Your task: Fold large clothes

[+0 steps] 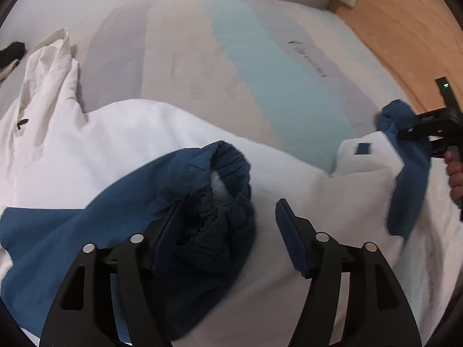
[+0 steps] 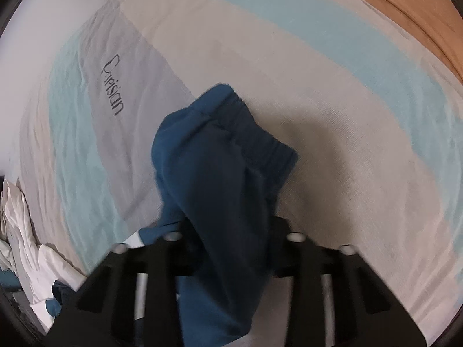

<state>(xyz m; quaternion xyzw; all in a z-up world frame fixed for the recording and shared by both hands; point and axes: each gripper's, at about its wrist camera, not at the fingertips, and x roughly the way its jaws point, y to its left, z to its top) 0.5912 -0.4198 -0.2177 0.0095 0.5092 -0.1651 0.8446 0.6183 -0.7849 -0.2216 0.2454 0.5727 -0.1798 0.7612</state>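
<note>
A white and blue hooded jacket (image 1: 121, 141) lies spread on the striped bed sheet (image 1: 260, 66). My left gripper (image 1: 228, 225) is open. One blue sleeve with its ribbed cuff (image 1: 228, 173) lies bunched between and just ahead of its fingers, against the left finger (image 1: 165, 231). My right gripper (image 2: 231, 248) is shut on the other blue sleeve (image 2: 220, 159), which sticks up ahead of it above the sheet (image 2: 332, 86). The right gripper also shows at the right edge of the left wrist view (image 1: 405, 133), holding that sleeve (image 1: 408, 173).
The jacket's white hood (image 1: 49, 63) lies at the far left. A dark small item (image 1: 11, 52) sits at the left edge. Wooden floor (image 1: 405, 23) runs beyond the bed's far right edge. Rumpled white and blue cloth (image 2: 31, 260) lies at the lower left of the right wrist view.
</note>
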